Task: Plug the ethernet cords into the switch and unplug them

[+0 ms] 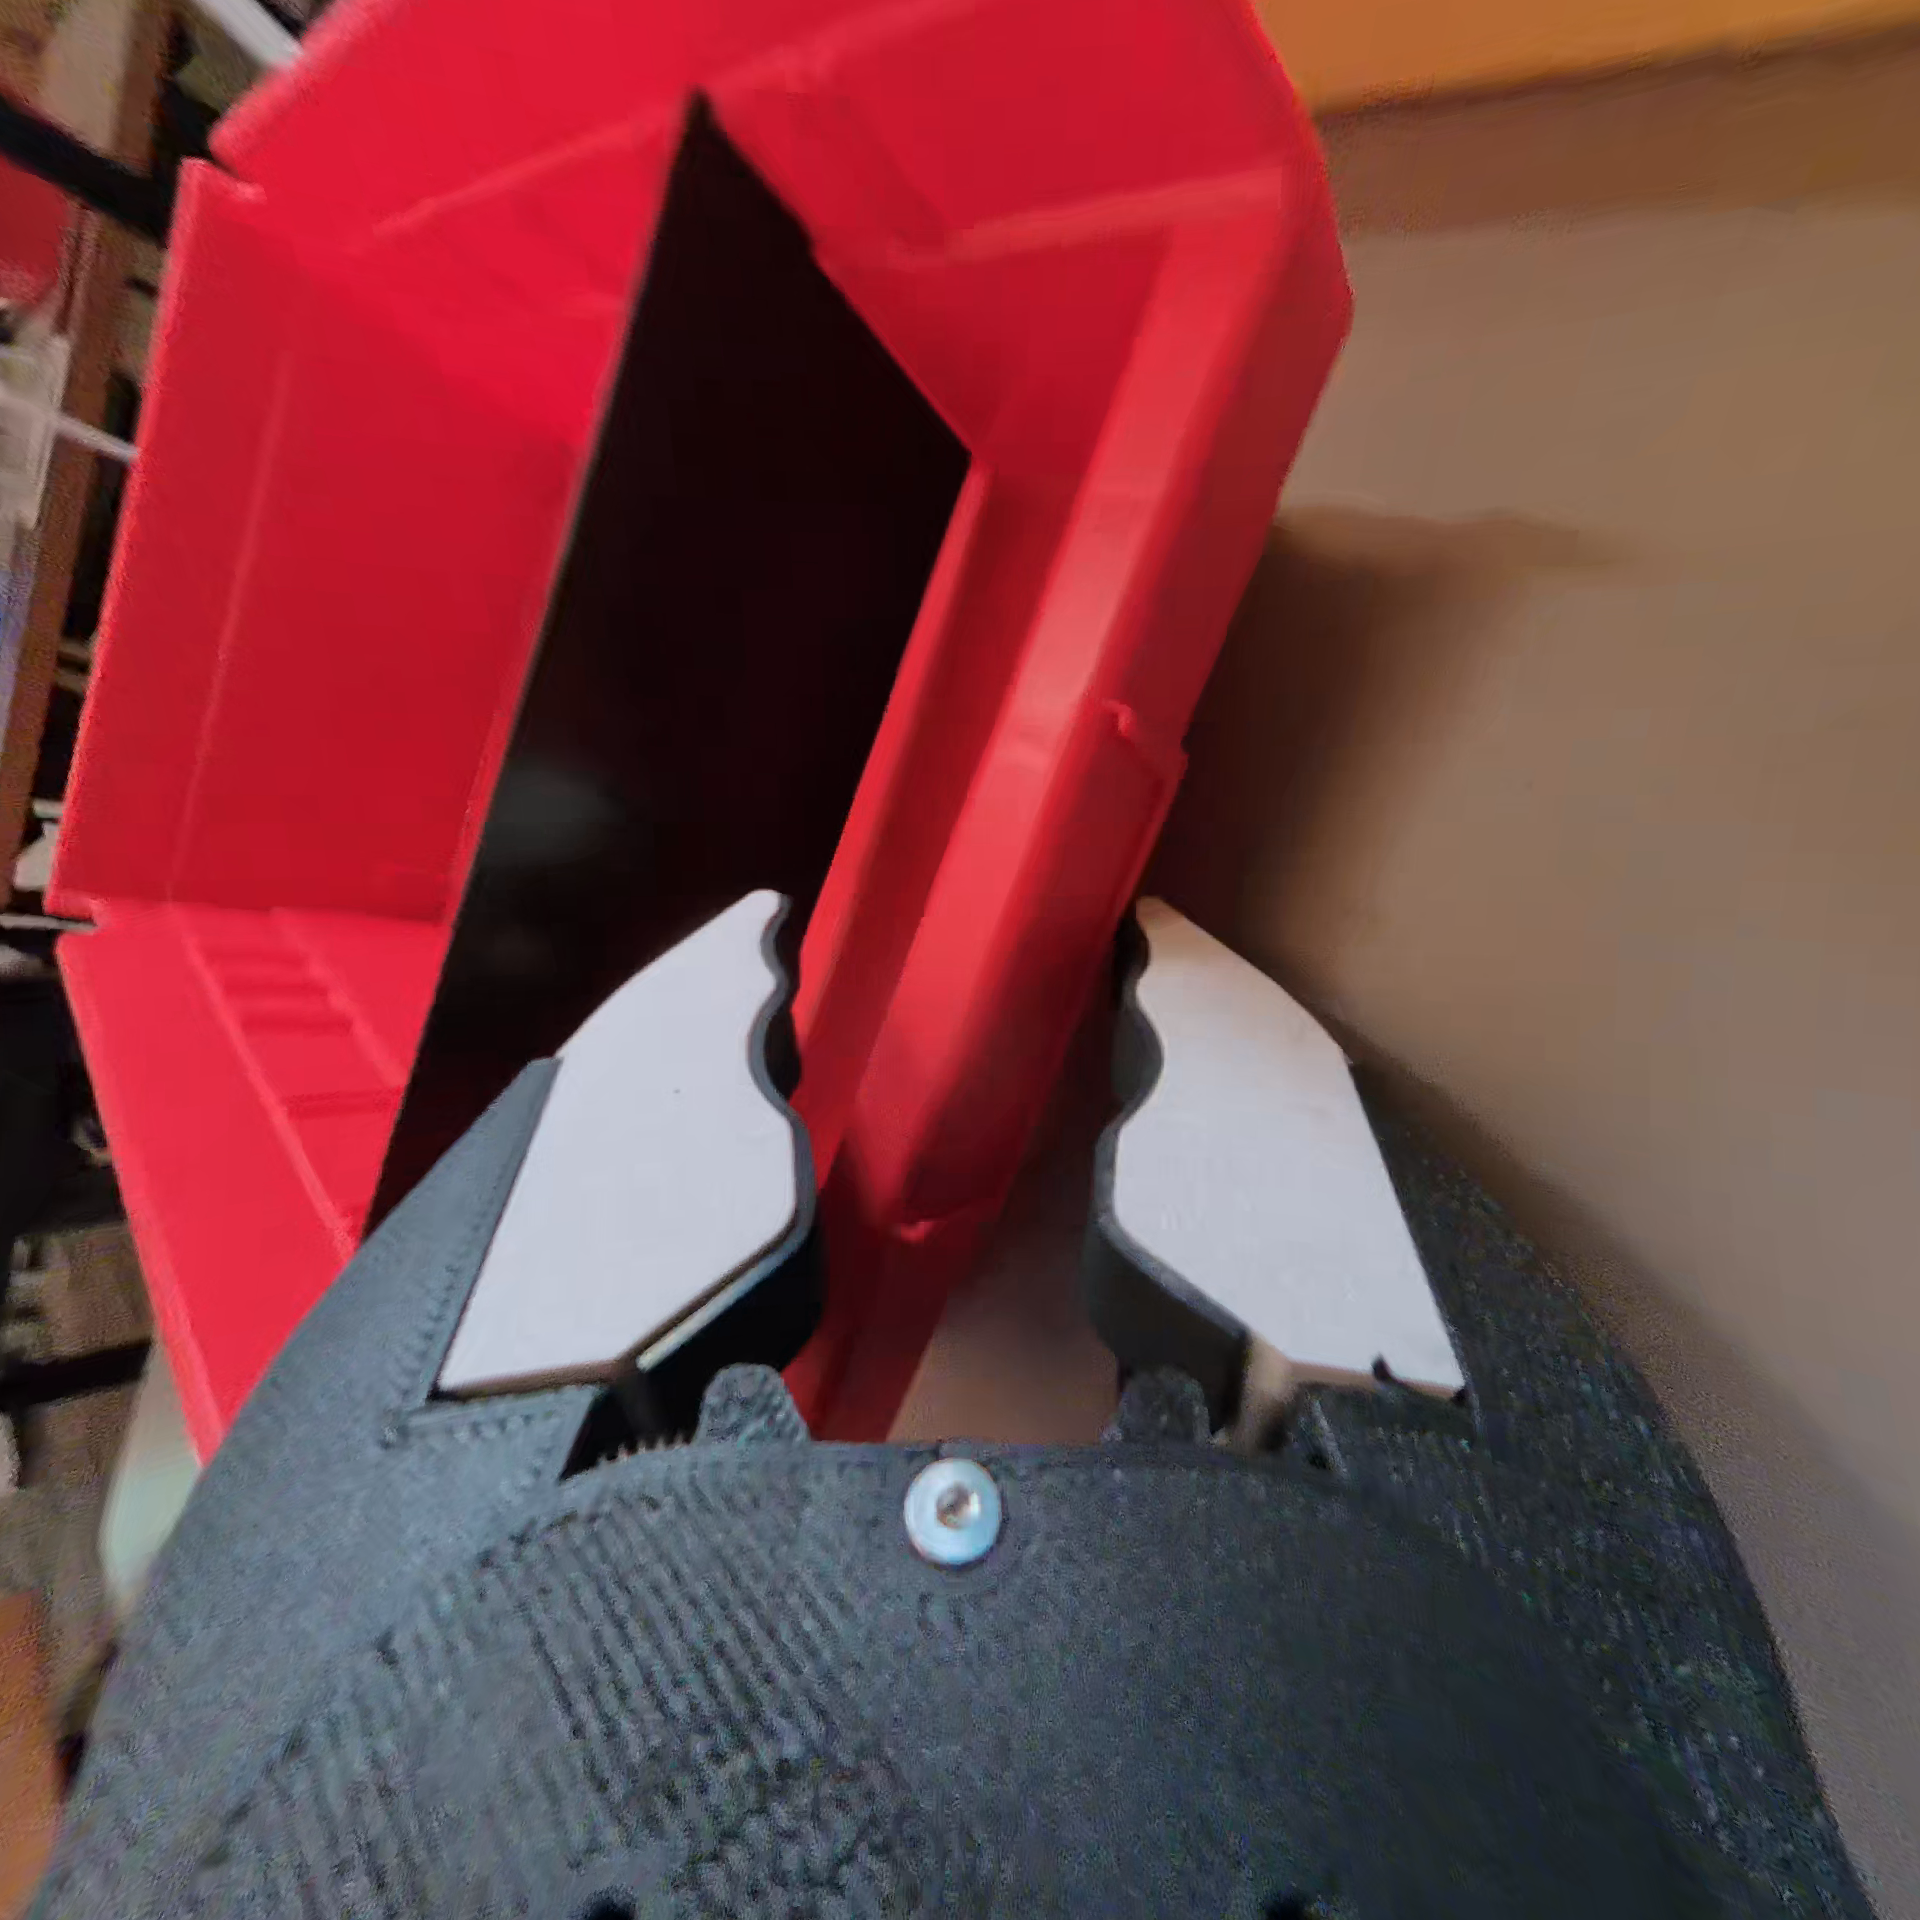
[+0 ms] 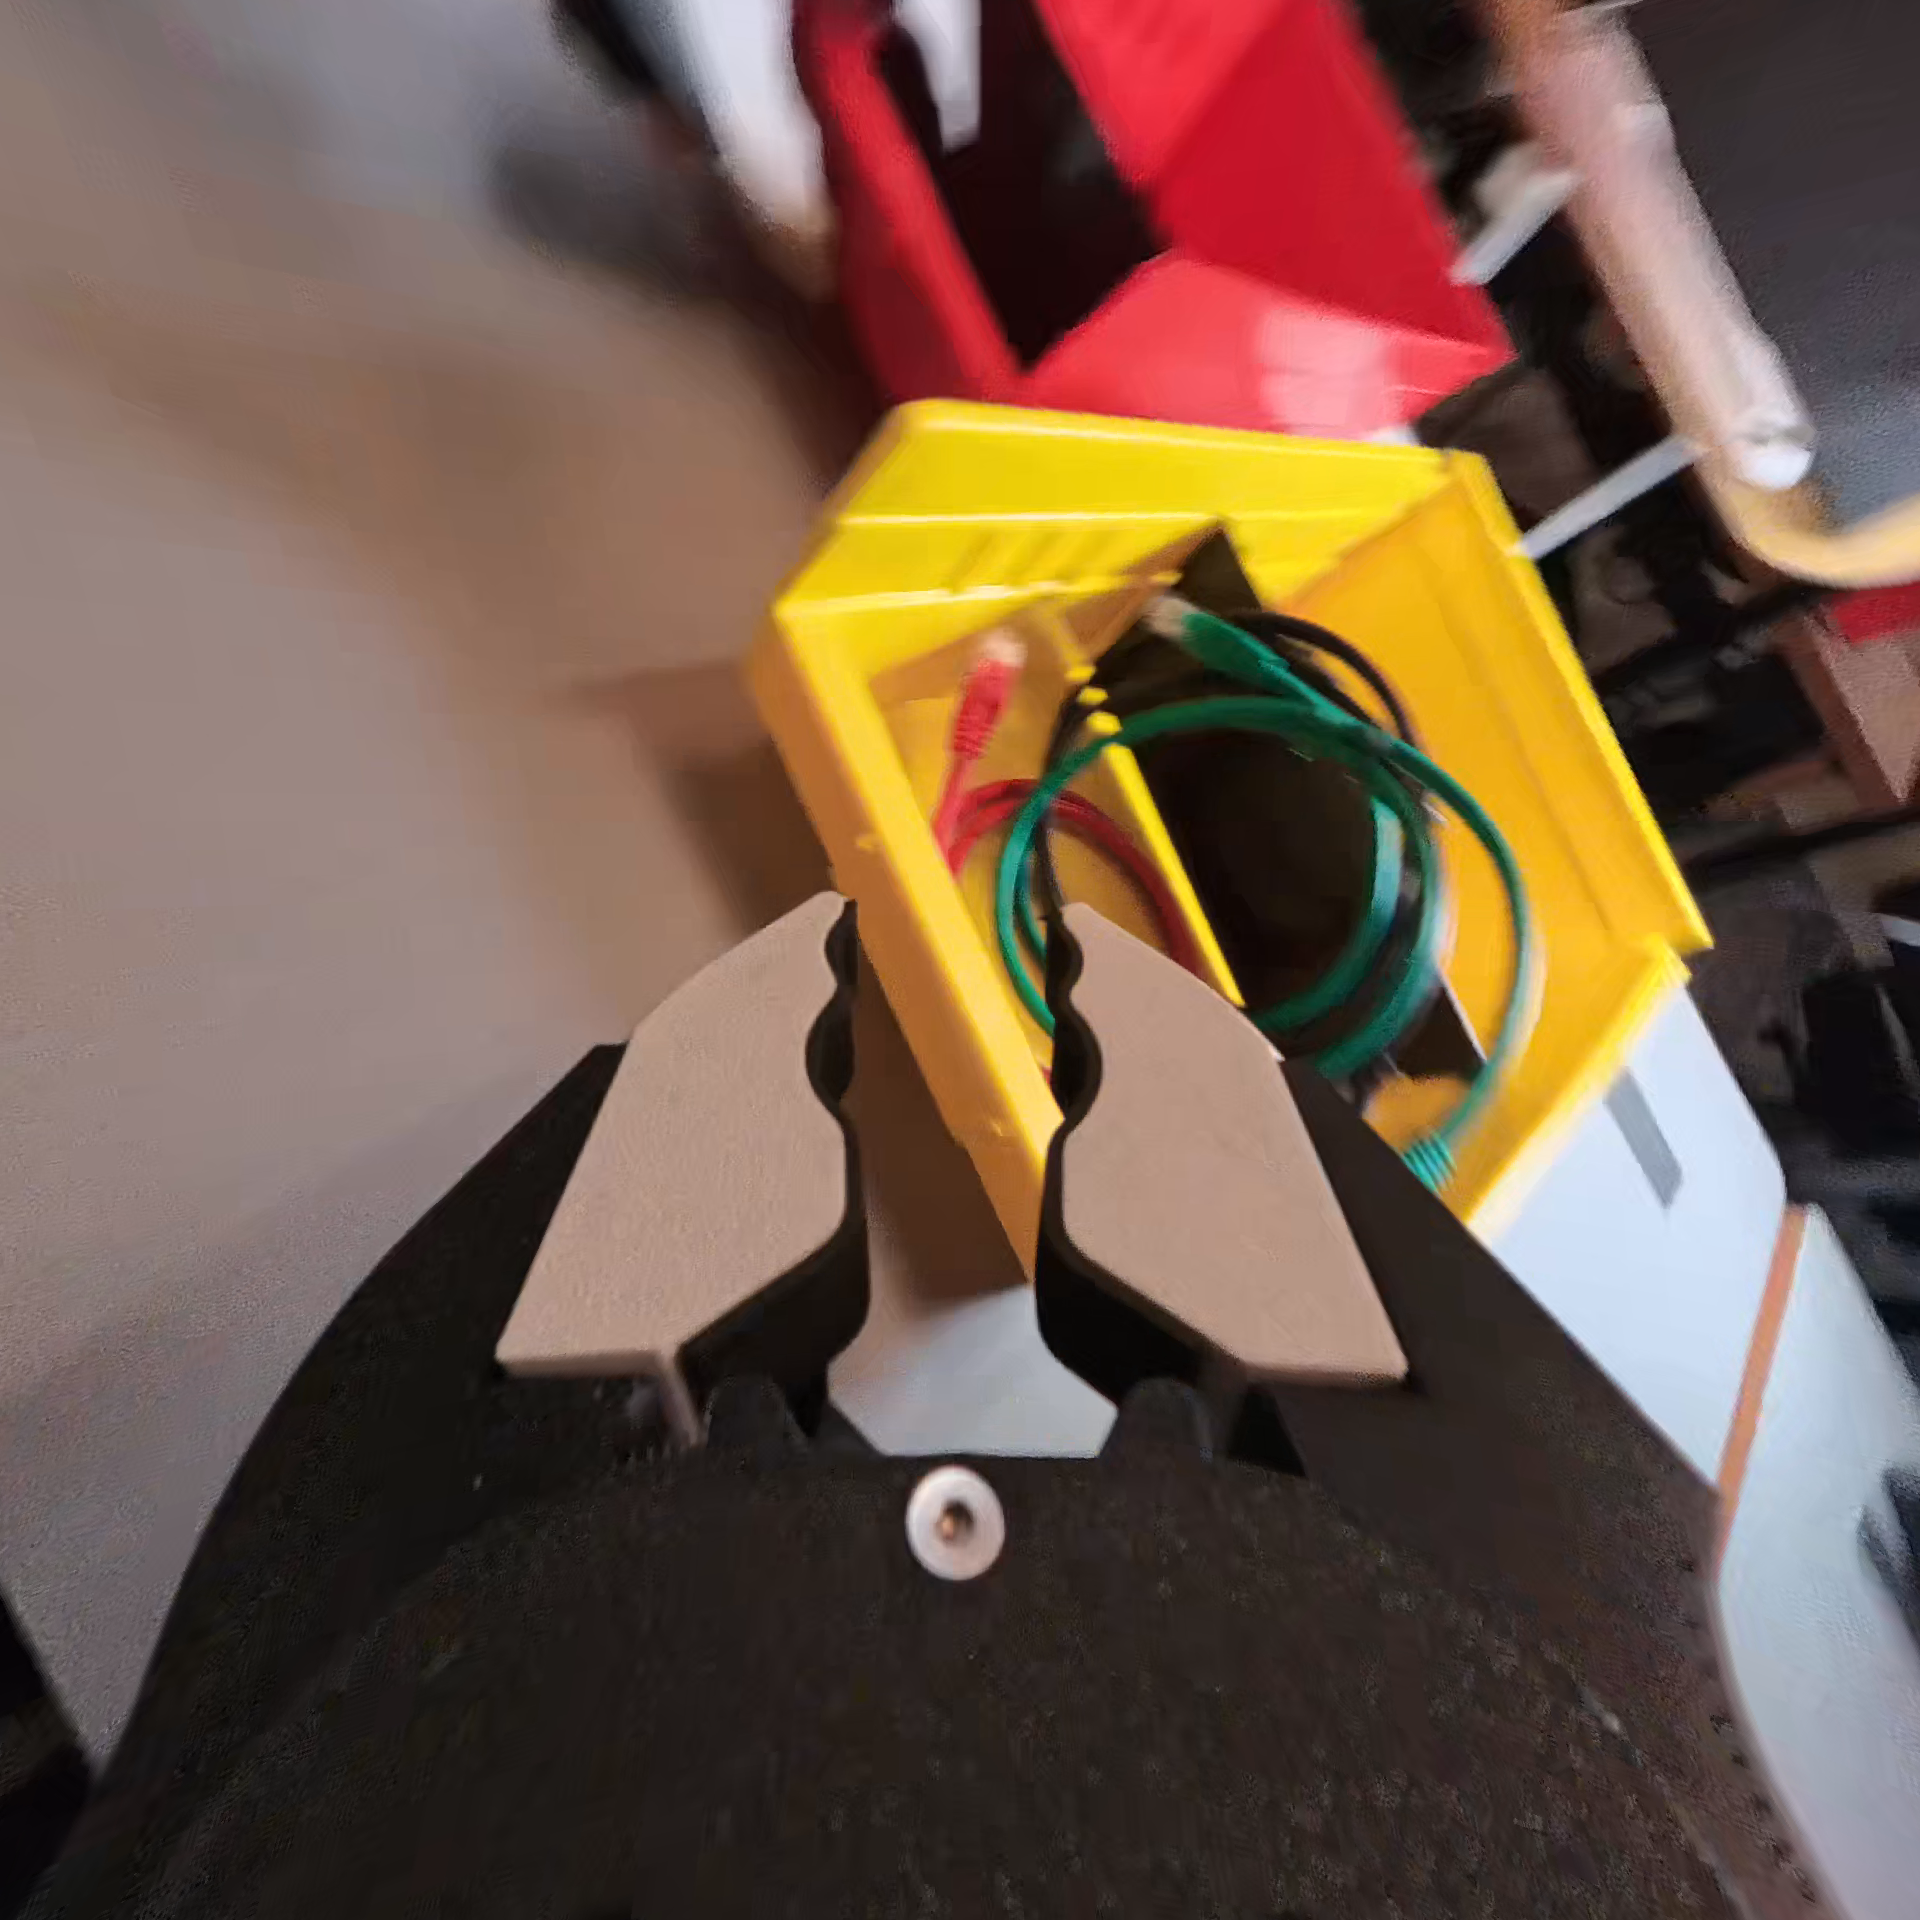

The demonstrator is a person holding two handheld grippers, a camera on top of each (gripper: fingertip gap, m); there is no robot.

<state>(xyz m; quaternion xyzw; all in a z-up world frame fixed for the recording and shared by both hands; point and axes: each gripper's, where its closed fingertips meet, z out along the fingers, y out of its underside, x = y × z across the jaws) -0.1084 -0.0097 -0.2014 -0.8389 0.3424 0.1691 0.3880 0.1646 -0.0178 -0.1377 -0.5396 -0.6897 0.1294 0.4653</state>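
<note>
In the right wrist view a yellow bin [image 2: 1143, 488] holds a coiled green ethernet cord [image 2: 1392, 821], a red ethernet cord [image 2: 979, 717] and a black cord [image 2: 1340, 644], with a dark divider between them. My right gripper [image 2: 951, 925] straddles the bin's near wall and is shut on it, one finger inside and one outside. In the left wrist view a red bin [image 1: 343, 623] with a black divider [image 1: 727, 582] fills the frame. My left gripper [image 1: 956, 935] is shut on its right wall. No switch is in view.
The bins rest on a tan table [image 1: 1610, 779], which also shows in the right wrist view [image 2: 312, 623]. The red bin [image 2: 1268, 208] stands behind the yellow one. A white unit with an orange stripe [image 2: 1725, 1330] lies under the yellow bin's right side. Dark clutter lies at far right. There is about 30 centimeters between the tips of the two grippers.
</note>
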